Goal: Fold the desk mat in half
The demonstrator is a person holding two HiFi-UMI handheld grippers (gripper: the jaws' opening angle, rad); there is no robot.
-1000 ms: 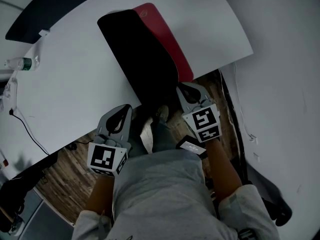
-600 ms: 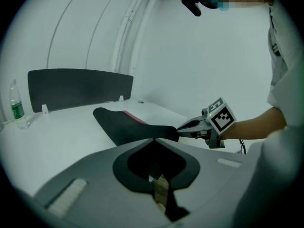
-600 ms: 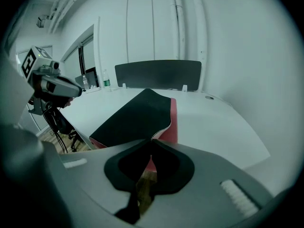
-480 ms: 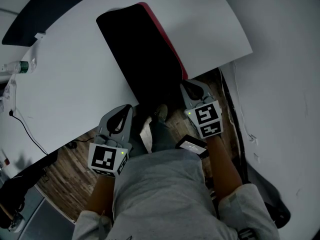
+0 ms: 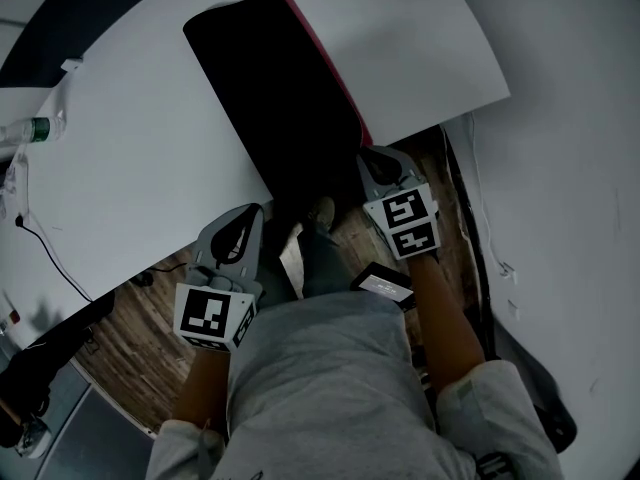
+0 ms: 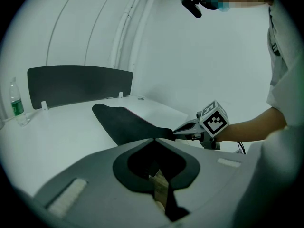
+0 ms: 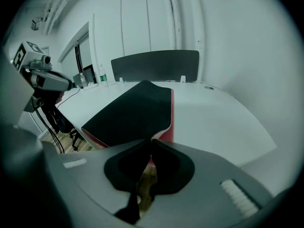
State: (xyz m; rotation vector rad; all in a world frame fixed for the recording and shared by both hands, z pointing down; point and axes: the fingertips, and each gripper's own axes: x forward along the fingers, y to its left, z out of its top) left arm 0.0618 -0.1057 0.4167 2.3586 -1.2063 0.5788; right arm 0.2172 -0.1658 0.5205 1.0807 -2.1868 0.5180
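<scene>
The right gripper (image 5: 370, 160) is pinching the near corner of the folded desk mat (image 5: 275, 98) (black up, red edge showing) on the white table (image 5: 130, 148), while the left gripper (image 5: 248, 220) is hovering clenched, empty, beside the table's edge.

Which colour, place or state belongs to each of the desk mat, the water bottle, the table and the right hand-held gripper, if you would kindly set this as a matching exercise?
Things:
1. desk mat
2. water bottle
3. table
4. right hand-held gripper

Descriptions:
A. white
B. shut on the mat's near right corner
C. black on top, with a red strip along one side
D. upright, near the table's far left end

Pairs: 1-C, 2-D, 3-A, 4-B
</scene>
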